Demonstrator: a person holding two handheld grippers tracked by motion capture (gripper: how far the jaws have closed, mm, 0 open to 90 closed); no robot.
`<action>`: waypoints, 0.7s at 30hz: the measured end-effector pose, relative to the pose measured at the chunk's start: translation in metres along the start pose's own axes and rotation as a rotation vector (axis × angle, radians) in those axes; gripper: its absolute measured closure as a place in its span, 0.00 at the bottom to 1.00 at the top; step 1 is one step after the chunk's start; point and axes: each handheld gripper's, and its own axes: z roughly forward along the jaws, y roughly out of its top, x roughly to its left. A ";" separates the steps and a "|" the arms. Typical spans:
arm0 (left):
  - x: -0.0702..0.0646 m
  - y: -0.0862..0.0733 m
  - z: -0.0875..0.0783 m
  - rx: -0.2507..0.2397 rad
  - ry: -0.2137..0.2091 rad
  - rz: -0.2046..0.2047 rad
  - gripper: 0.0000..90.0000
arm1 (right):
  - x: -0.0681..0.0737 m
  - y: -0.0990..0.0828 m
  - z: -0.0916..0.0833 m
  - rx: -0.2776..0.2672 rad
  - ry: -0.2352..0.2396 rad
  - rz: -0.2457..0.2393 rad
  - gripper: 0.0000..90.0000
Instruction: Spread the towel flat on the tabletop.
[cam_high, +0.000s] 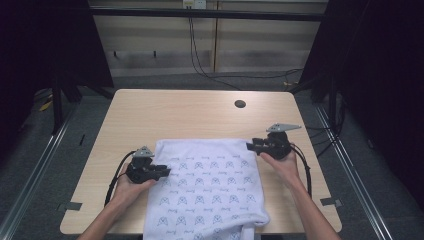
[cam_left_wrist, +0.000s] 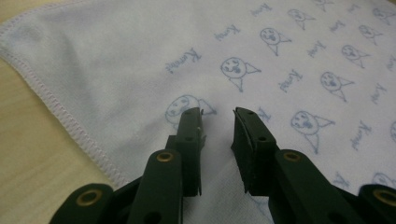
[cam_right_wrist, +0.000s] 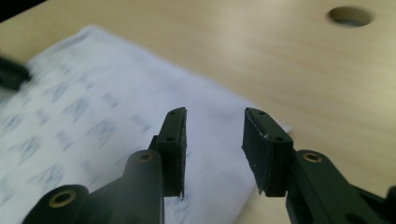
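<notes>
From above, I see the white printed cloth (cam_high: 207, 192) spread on the counter (cam_high: 165, 112), its near edge hanging off, with my left hand-held gripper (cam_high: 162, 172) at its left edge and my right hand-held gripper (cam_high: 251, 146) at its far right corner. The left gripper view shows jaws parted over the cloth (cam_left_wrist: 261, 60), gripping nothing. In the right gripper view the jaws stand apart, empty, above the cloth's corner (cam_right_wrist: 205, 135).

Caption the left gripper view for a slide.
Left gripper, jaws apart, poised over a white printed towel near its stitched hem on the wooden table.
</notes>
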 end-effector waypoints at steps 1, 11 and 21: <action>0.001 0.002 0.001 0.002 0.006 -0.002 0.78 | 0.006 -0.005 0.000 0.026 0.027 -0.015 0.72; 0.013 0.008 0.003 0.004 0.063 0.012 0.77 | 0.018 -0.035 0.024 0.171 0.036 -0.059 0.72; -0.002 -0.003 -0.006 0.035 0.032 0.054 0.97 | 0.031 -0.047 0.010 0.182 0.037 -0.093 0.97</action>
